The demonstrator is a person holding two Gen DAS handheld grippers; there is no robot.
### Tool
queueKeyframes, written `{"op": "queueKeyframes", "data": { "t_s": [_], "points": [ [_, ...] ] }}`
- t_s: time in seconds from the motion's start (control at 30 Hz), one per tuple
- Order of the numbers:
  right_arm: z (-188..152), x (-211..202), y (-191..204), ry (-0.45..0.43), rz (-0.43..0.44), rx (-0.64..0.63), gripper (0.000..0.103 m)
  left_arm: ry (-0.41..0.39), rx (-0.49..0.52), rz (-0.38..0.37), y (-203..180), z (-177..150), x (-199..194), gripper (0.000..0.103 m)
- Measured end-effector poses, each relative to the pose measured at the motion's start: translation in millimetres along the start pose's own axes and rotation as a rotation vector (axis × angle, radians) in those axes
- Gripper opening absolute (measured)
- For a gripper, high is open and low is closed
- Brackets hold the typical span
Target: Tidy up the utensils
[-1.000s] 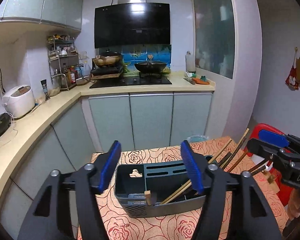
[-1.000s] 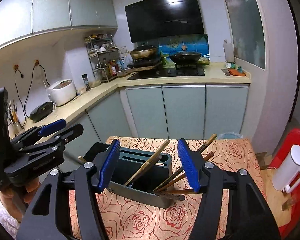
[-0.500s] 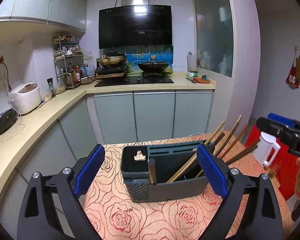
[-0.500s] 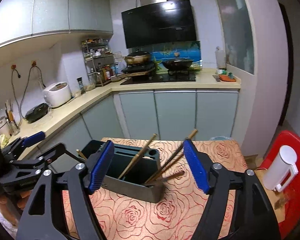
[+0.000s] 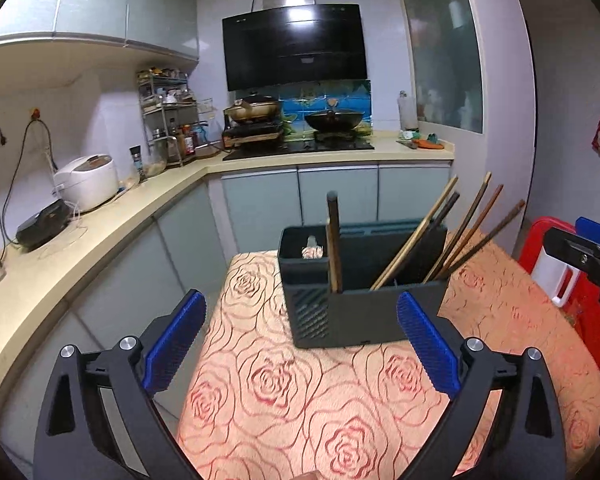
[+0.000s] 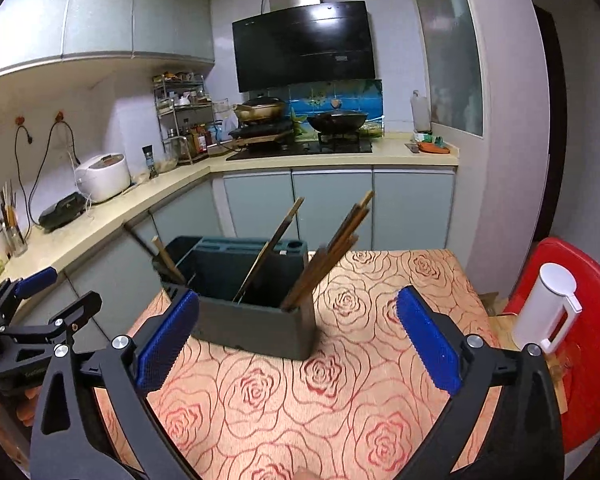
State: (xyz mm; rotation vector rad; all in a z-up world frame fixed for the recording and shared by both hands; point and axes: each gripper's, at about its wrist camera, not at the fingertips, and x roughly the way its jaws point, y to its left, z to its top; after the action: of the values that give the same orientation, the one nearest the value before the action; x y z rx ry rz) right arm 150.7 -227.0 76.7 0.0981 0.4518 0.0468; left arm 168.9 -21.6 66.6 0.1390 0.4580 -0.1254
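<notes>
Left wrist view first: the left tongs are spread wide with nothing between the blue pads; they've just been opening up, and the dark utensil holder sits beyond them, untouched. The holder stands upright on the counter, which wears a peach cloth with a red rose pattern. Wooden chopsticks lean out of the holder's right compartment, and one dark stick stands nearly straight in a slot further left.

From the right wrist view, the right tongs are also gaping and empty, jaws just opened too, with the holder ahead and slightly left of them.

Room-wise, behind the holder there's an L-shaped kitchen worktop with pale green cabinets, a black range hood above a stove with a wok, and a white rice cooker off to the holder's left. A white jug stands on something red to the holder's right.
</notes>
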Motion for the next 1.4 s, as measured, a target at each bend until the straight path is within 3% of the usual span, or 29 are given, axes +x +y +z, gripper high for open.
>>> {"op": "queueKeyframes", "data": {
  "t_s": [0.23,0.57,0.87,1.4],
  "points": [
    [-29.6,-14.8,9.5,-0.004,-0.013,-0.022,0.096,0.006,-0.062,-0.006,9.7,-26.6,-16.9,0.094],
    [-66.3,-18.6,10.0,0.041,-0.043,-0.004,0.096,0.007,-0.051,0.019,8.5,-66.9,-33.0,0.094],
    [-85.2,-29.7,15.5,0.014,-0.074,-0.024,0.096,-0.038,-0.041,0.026,3.1,-76.4,-42.2,0.096],
    [-88.4,-35.7,12.9,0.001,-0.081,-0.025,0.096,-0.031,-0.045,0.047,7.6,-77.4,-38.4,0.096]
  ]
}}
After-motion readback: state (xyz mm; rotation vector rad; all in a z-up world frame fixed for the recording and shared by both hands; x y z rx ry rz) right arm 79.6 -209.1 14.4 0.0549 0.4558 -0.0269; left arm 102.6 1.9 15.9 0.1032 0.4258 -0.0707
